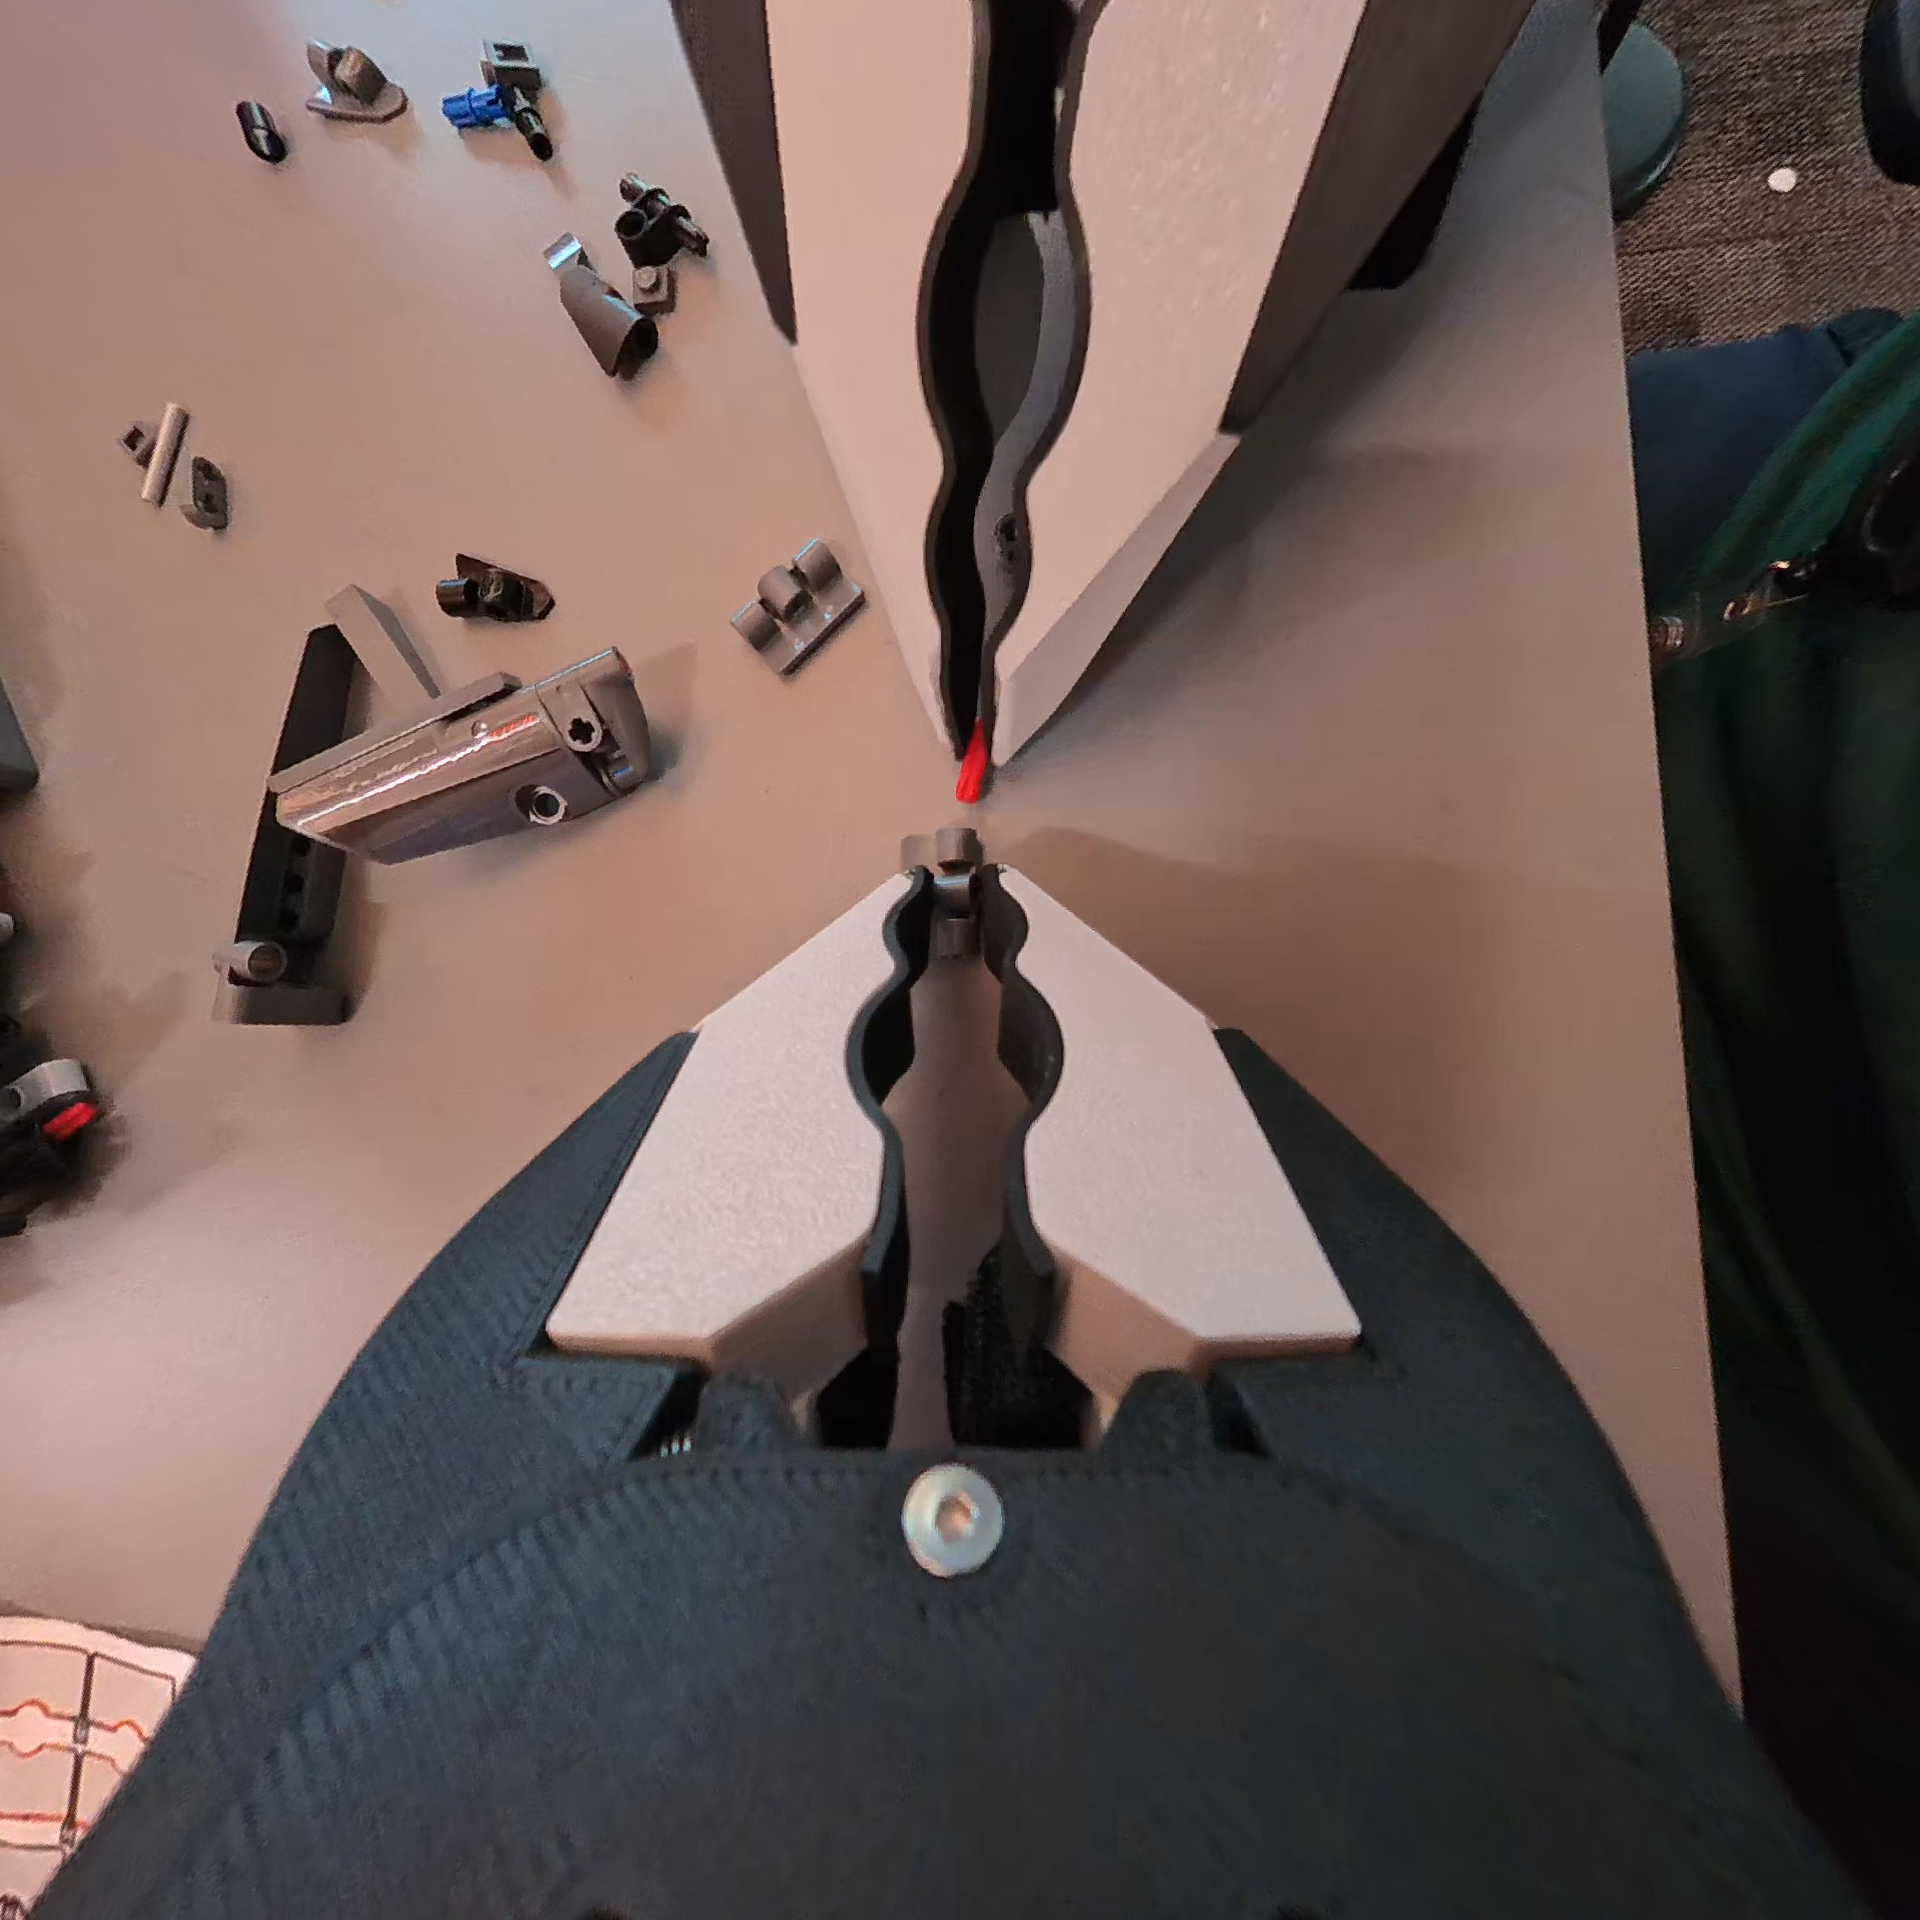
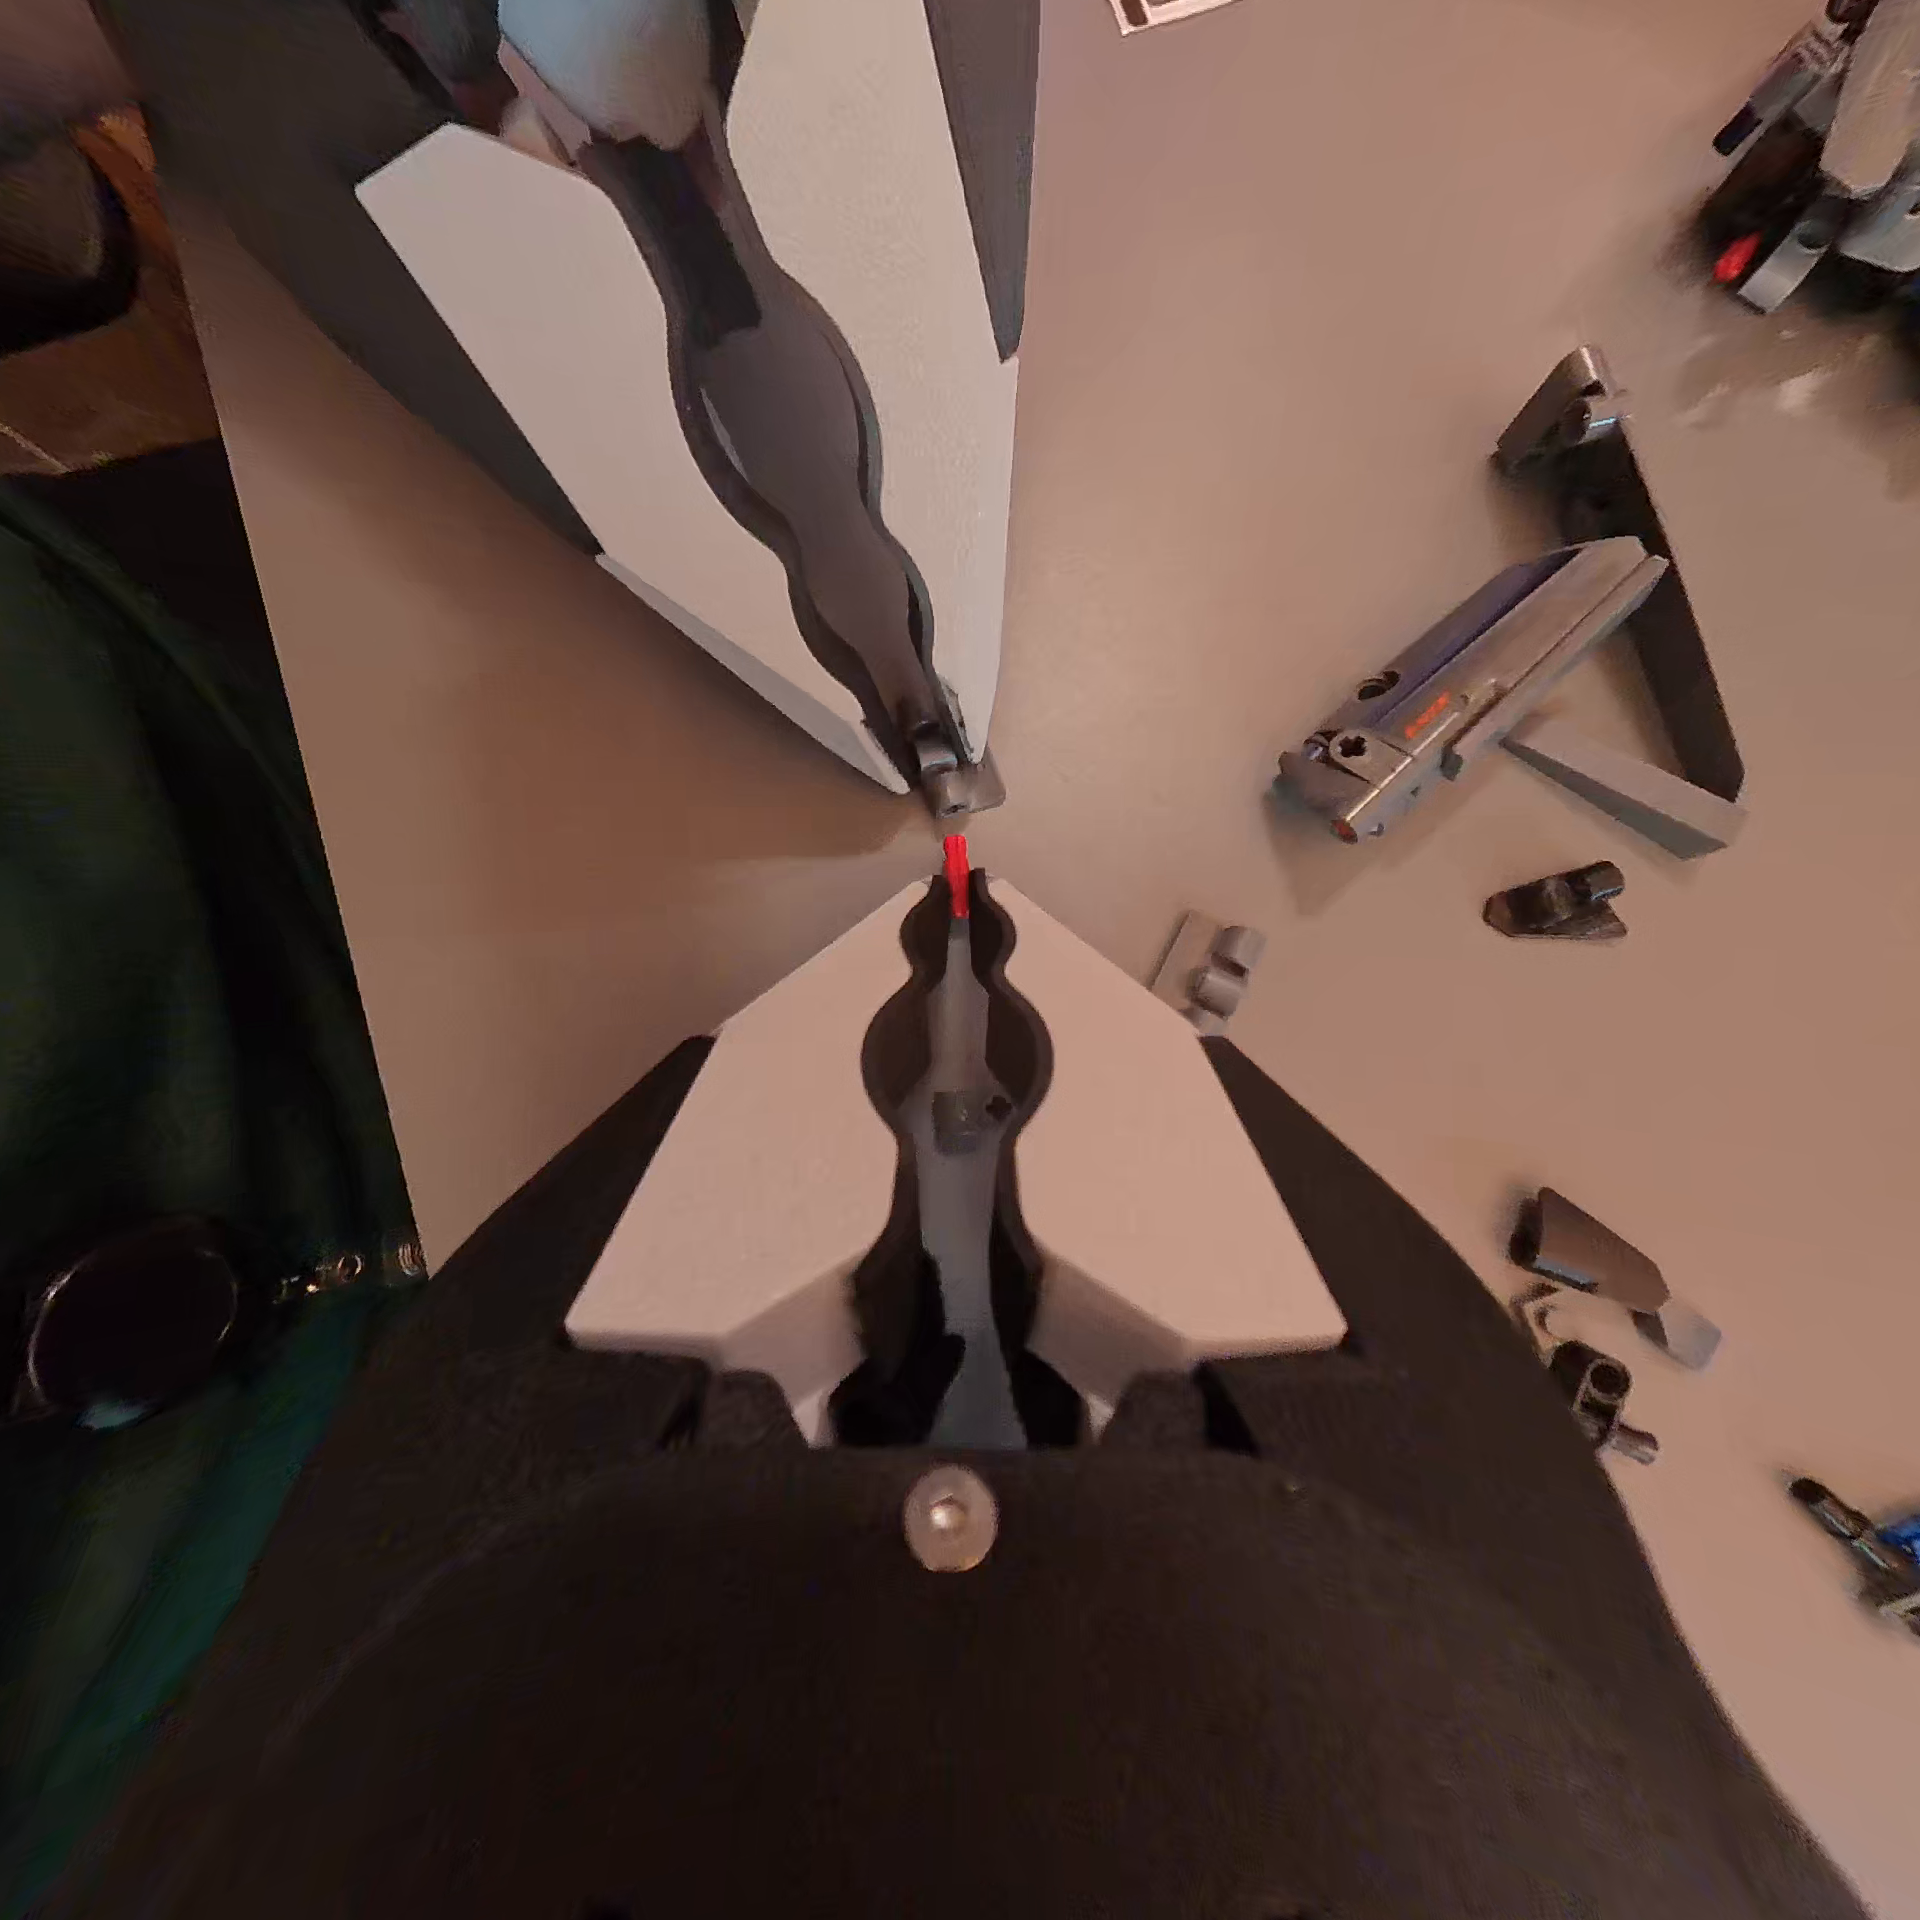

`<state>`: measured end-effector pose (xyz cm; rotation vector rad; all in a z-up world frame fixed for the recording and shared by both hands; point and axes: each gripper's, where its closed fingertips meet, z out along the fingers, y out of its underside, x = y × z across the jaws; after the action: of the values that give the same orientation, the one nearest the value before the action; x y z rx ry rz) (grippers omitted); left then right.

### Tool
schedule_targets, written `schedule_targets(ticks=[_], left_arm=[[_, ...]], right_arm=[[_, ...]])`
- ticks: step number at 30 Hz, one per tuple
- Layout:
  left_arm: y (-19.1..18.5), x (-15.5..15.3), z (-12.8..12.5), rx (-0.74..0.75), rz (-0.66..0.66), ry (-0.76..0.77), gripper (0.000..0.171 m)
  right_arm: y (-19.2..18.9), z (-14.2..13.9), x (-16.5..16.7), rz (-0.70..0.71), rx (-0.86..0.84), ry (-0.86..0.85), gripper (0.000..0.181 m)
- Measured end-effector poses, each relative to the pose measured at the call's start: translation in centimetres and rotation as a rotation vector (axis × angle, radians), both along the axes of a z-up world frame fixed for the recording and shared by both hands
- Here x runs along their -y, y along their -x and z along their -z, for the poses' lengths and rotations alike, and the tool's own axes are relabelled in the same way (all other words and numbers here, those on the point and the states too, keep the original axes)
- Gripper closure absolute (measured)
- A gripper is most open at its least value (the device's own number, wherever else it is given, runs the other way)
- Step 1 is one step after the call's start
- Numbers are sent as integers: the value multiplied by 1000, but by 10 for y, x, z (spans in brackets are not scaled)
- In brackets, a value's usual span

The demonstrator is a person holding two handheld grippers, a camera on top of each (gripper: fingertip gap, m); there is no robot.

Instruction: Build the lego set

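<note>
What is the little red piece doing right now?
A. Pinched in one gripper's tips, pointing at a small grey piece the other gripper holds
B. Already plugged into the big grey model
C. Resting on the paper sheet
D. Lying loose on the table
A: the right gripper pinches the red piece, aimed across a small gap at the grey piece clamped in the left gripper.

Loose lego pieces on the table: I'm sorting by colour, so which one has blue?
The small blue-and-black piece at the table's far left in the left wrist view; the other loose pieces there are grey or black.
</note>
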<state>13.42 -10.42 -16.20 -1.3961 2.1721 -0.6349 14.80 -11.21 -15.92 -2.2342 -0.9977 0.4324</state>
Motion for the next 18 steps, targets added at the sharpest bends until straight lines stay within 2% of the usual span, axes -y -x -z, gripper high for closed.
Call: schedule_targets(ticks=[11, 18], left_arm=[[-1, 2, 0, -23, 35, -16, 164], [-1, 2, 0, -60, 47, -8, 165]], right_arm=[[4, 2, -2, -35, -51, -21, 180], [4, 2, -1, -60, -10, -102, 180]])
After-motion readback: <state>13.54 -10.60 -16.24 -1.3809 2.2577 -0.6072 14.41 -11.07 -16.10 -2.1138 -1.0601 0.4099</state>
